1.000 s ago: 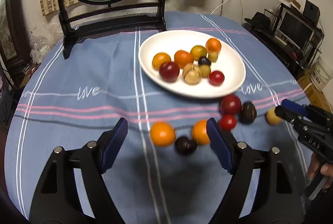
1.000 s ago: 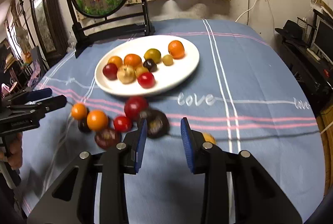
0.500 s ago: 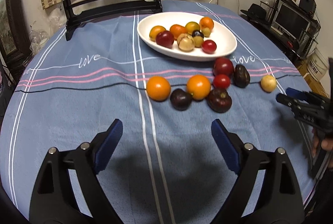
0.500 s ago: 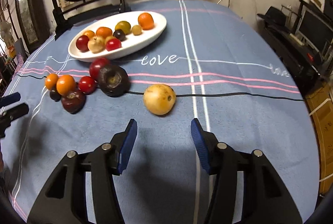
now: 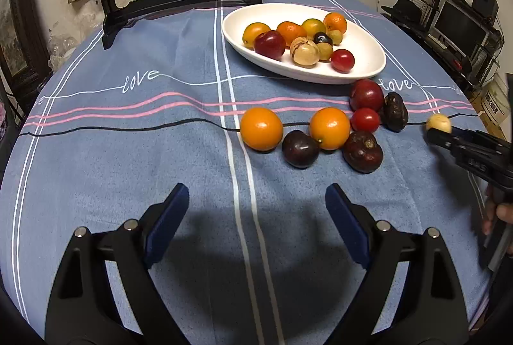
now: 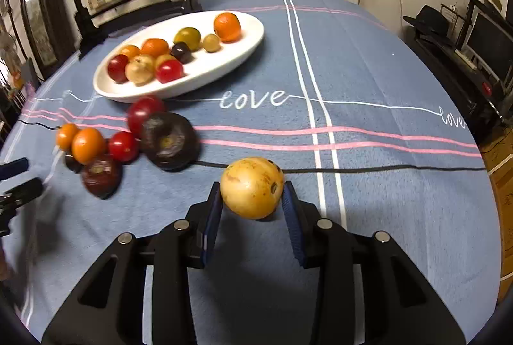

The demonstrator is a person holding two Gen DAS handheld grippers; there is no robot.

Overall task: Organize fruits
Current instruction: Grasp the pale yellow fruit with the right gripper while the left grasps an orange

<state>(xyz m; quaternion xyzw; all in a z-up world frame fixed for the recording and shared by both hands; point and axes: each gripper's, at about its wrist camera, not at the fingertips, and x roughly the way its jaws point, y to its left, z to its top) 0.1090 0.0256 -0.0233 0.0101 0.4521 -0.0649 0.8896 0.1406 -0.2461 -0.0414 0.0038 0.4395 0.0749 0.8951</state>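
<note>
Only the right wrist view shows the right gripper [image 6: 251,210] fingers closing around the yellow fruit [image 6: 251,187]; left gripper [image 5: 256,216] fingers spread.

The right gripper [image 6: 251,207] has come down around the yellow fruit [image 6: 251,187], its jaws just closing onto it. The left gripper [image 5: 256,216] has widened and dropped short of the loose fruits.

Warm indoor light from above, dim room edges, soft dark shadows under both grippers on the tablecloth [image 5: 179,152], small glare spots on fruit, heavy fisheye bending, black corner vignetting, motion blur in right wrist view's left side
</note>
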